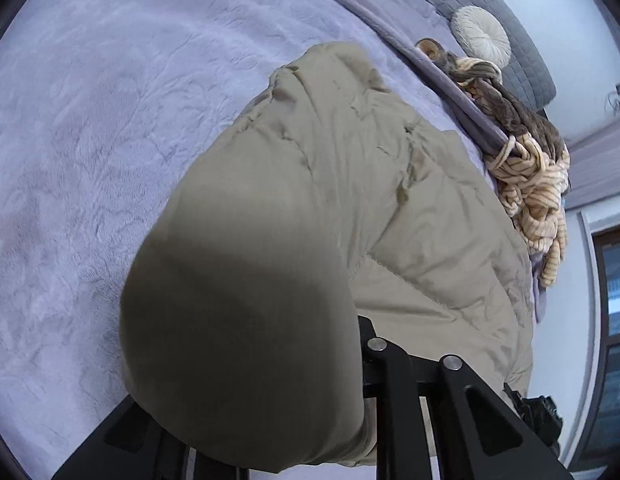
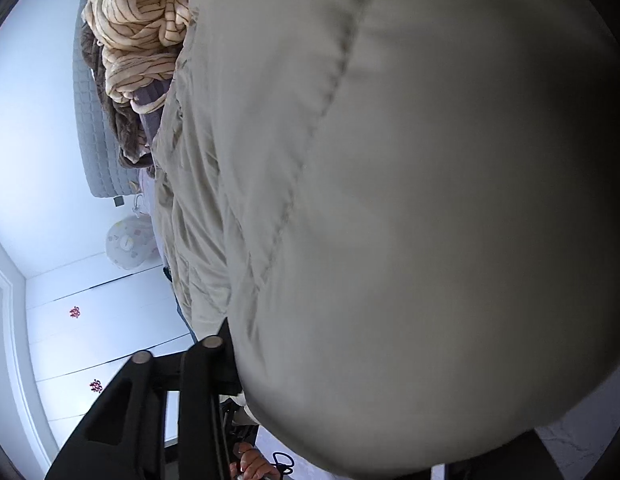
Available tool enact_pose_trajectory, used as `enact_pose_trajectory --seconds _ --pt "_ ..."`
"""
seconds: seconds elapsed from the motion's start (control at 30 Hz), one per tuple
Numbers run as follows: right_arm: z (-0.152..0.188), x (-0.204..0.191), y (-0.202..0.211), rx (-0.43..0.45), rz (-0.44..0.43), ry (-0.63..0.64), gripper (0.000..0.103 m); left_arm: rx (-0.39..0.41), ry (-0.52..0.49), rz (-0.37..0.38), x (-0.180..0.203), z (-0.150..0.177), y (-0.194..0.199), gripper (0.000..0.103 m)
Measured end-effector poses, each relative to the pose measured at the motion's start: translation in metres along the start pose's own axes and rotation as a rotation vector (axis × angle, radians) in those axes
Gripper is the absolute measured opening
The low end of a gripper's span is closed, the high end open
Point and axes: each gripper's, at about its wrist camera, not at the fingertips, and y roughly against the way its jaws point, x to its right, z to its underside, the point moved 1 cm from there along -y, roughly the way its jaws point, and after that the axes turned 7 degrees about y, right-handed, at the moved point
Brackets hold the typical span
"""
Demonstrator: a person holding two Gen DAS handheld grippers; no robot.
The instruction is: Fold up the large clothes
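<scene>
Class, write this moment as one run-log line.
stage: gripping | garment: khaki padded coat on lilac blanket | left gripper: fabric between fingers | right gripper: fabric between fingers | fold: not yet made

This is a bedroom in a home. A wide bed is spread with a plush lavender blanket, backed by a grey quilted headboard with a round cream cushion against it. Striped and brown throws are heaped by the pillows, and white panelled cupboard doors line the wall.
</scene>
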Motion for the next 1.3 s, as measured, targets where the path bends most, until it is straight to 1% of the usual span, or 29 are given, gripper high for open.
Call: enact_pose_trajectory --seconds 0.1,0.17,0.23,0.37,0.53,0.63,0.8,0.93,1.03,1.07,1.1,1.17,1.23,1.3 --pt "0.007 -0.011 0.01 0.009 0.009 0.044 0.026 0.037 -0.1 -0.029 0.015 0.005 0.018 0.018" --pt "0.013 -0.015 0.02 0.014 0.01 0.058 0.025 0.048 -0.159 -0.038 0.022 0.01 0.03 0.018" --pt "0.021 -0.018 0.029 0.02 0.015 0.067 0.025 0.045 -0.2 -0.03 0.025 0.015 0.043 0.018" --pt "0.043 -0.018 0.046 0.028 0.04 0.095 0.025 0.008 -0.242 -0.012 0.013 0.029 0.065 0.018" --pt "0.081 -0.002 0.069 0.032 0.068 0.08 0.025 -0.056 -0.292 -0.012 -0.012 0.057 0.087 0.018" --pt "0.1 0.006 0.081 0.02 0.09 0.065 0.025 -0.085 -0.291 -0.016 -0.028 0.077 0.101 0.018" --pt "0.136 0.03 0.1 -0.02 0.109 0.064 0.025 -0.107 -0.276 -0.037 -0.059 0.118 0.127 0.018" --pt "0.16 0.054 0.117 -0.074 0.117 0.053 0.025 -0.152 -0.238 -0.092 -0.089 0.158 0.136 0.018" --pt "0.169 0.068 0.121 -0.091 0.119 0.046 0.026 -0.173 -0.219 -0.128 -0.105 0.183 0.136 0.019" --pt "0.171 0.072 0.122 -0.099 0.119 0.036 0.03 -0.172 -0.208 -0.151 -0.108 0.188 0.135 0.021" --pt "0.172 0.076 0.121 -0.112 0.124 0.025 0.035 -0.166 -0.198 -0.171 -0.11 0.191 0.137 0.027" --pt "0.171 0.076 0.124 -0.136 0.138 0.033 0.039 -0.157 -0.184 -0.2 -0.116 0.193 0.145 0.033" --pt "0.171 0.069 0.129 -0.166 0.153 0.077 0.04 -0.15 -0.183 -0.205 -0.118 0.193 0.158 0.033" --pt "0.174 0.059 0.135 -0.202 0.171 0.156 0.041 -0.13 -0.186 -0.221 -0.12 0.192 0.175 0.033"
